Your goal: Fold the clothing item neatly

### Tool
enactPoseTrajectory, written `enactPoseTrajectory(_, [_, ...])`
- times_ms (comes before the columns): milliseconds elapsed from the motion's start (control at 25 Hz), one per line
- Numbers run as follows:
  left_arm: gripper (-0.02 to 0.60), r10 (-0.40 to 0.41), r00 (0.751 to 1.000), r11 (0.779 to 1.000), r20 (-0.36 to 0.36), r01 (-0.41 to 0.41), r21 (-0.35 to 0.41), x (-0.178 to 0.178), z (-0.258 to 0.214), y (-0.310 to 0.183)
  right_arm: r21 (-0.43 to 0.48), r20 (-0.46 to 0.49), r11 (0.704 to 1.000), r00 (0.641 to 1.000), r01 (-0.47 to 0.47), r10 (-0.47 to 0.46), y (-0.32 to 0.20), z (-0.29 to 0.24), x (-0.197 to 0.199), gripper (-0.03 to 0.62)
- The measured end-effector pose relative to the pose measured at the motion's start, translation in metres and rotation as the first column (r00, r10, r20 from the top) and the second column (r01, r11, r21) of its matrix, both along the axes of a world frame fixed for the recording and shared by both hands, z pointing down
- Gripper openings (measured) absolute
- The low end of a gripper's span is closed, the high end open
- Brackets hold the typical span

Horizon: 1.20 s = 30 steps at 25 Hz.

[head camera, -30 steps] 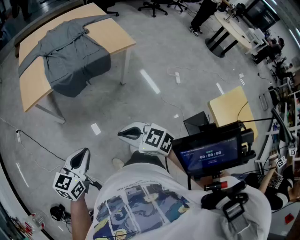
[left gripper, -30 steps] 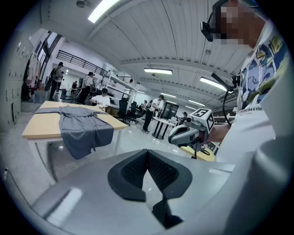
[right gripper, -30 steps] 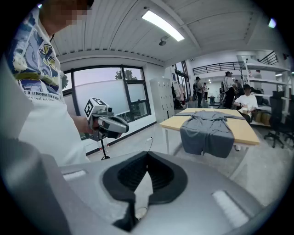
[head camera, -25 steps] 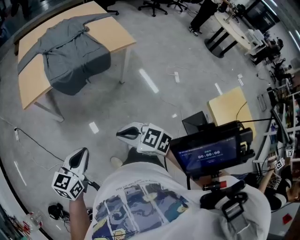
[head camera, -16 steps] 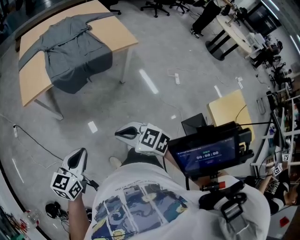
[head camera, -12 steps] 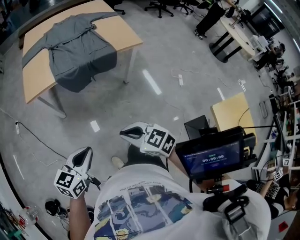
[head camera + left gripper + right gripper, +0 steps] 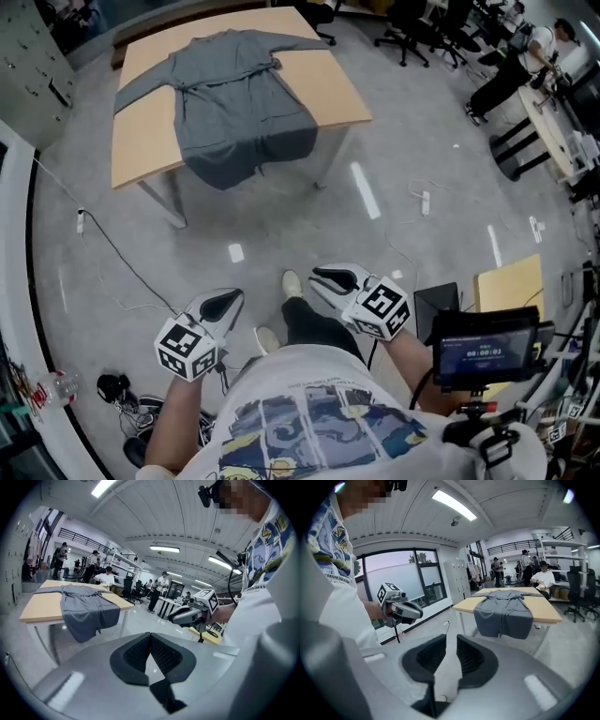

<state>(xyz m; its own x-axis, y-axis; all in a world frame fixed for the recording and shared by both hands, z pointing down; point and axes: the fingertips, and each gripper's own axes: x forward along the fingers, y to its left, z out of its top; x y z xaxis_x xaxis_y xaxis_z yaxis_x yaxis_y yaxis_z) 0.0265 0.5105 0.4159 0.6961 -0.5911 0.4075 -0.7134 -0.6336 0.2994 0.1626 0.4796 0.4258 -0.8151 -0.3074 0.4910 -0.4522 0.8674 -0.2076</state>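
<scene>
Left gripper [image 7: 229, 299]: jaws pressed together, nothing between them, held over the floor in front of the person
Right gripper [image 7: 324, 276]: jaws a little apart, having just been opening, with nothing between them
Grey garment [image 7: 239, 117]: well apart from both grippers, spread out on the table, hem hanging over its near edge
Table [image 7: 330, 86]: wooden top, standing on the grey floor

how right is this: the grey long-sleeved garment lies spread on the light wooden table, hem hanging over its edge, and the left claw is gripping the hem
One thing is wrong: the left claw grips nothing. The left gripper view shows it shut on itself, far from the light wooden table. The grey long-sleeved garment does lie spread on it, hem hanging over its edge.
</scene>
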Motion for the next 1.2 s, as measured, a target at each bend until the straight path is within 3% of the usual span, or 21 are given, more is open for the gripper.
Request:
enactPoseTrajectory(280, [0.005,-0.126,0.991,0.992,0.036,0.125,0.016,-0.027,-0.012,-0.085,0.019,0.042,0.999,0.999,0.032,-0.032,-0.096,-0.001,-0.007,0.060])
enactPoseTrajectory(680, [0.005,-0.208,0.974,0.977,0.087,0.204,0.053,-0.024,-0.028,-0.196,0.049,0.057,0.994,0.993,0.101,-0.104,-0.217,0.005,0.000,0.063])
enactPoseTrajectory(960, [0.005,-0.202,0.975,0.979,0.097,0.197,0.054,-0.031,-0.028,-0.226,0.043,0.063,0.996,0.995,0.074,-0.076,-0.252,0.010,-0.005,0.064])
enactPoseTrajectory(1200, [0.005,-0.153,0.986,0.988,0.068,0.150,0.040,-0.063,-0.018,-0.303,0.023,0.037,1.000,0.999,-0.001,0.000,-0.324,0.016,-0.030,0.066])
